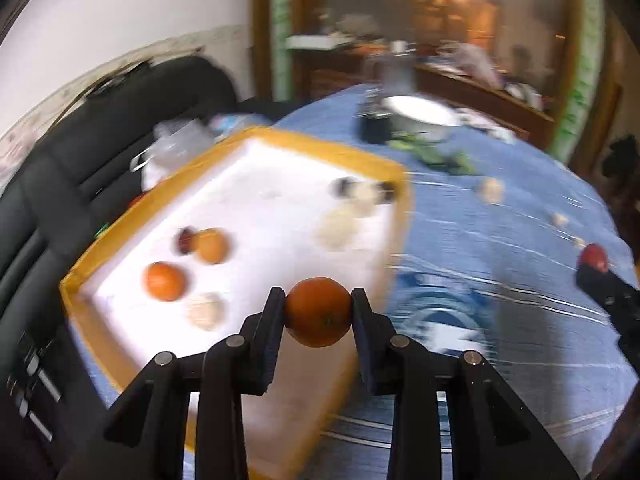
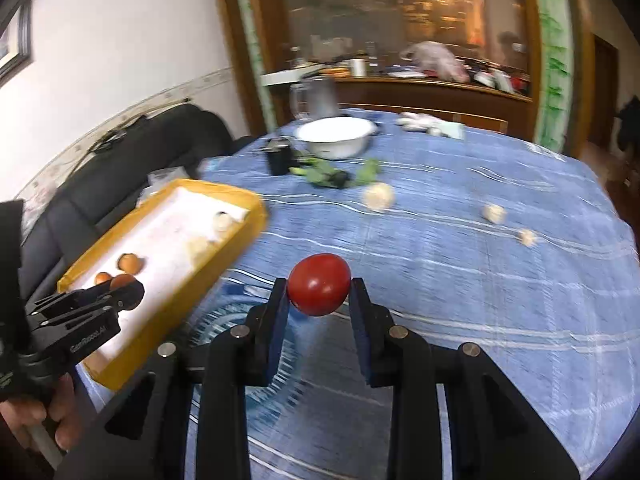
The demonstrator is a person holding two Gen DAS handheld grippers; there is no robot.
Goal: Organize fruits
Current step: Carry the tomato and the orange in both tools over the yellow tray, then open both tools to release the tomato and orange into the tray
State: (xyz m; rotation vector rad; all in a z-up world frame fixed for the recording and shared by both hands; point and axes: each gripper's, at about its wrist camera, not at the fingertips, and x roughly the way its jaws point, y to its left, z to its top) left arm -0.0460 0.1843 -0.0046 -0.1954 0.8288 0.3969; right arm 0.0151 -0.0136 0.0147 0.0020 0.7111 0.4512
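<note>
Both hands loaded, heading for the yellow-rimmed tray

My left gripper (image 1: 318, 312) is clamped on an orange (image 1: 318, 311) held above the tray's (image 1: 236, 140) near edge; my right gripper (image 2: 318, 286) is clamped on a red tomato (image 2: 319, 283) over the blue tablecloth (image 2: 480, 280), tray off to its left; I'd lower the orange onto bare white floor beside the other oranges (image 1: 165, 281) before parting the jaws, so it won't roll; the tomato should wait its turn.
</note>
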